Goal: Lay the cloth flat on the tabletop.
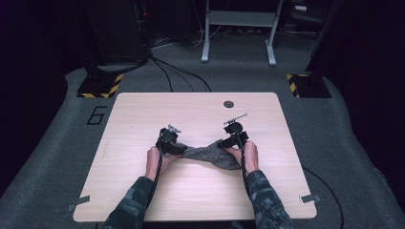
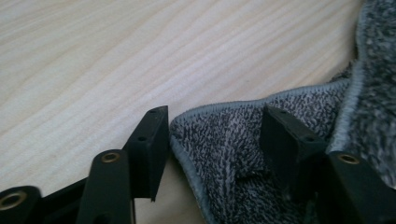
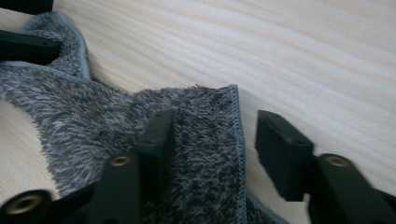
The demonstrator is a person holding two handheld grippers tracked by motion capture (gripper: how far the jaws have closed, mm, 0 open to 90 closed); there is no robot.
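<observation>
**Grey cloth lies slack between two parted grippers**

A grey fleecy cloth (image 1: 210, 155) lies bunched on the wooden table (image 1: 143, 114), stretched in a loose band between the person's two hands, nearer the person's edge than the far one. The left gripper (image 1: 177, 149) sits at the cloth's left end and the right gripper (image 1: 225, 143) at its right end.

In the left gripper view, the jaws stand about half open. A hemmed corner of the cloth (image 2: 224, 140) lies between them on the table: one jaw stands on bare wood just beside the hem, the other rests over the pile. The pads do not press together on it.

In the right gripper view, the jaws are likewise parted to a middling width. The stitched edge of the cloth (image 3: 205, 140) runs up between them; one jaw lies over the fleece, the other stands clear above bare wood, just beside the hem. Nothing is clamped.
</observation>
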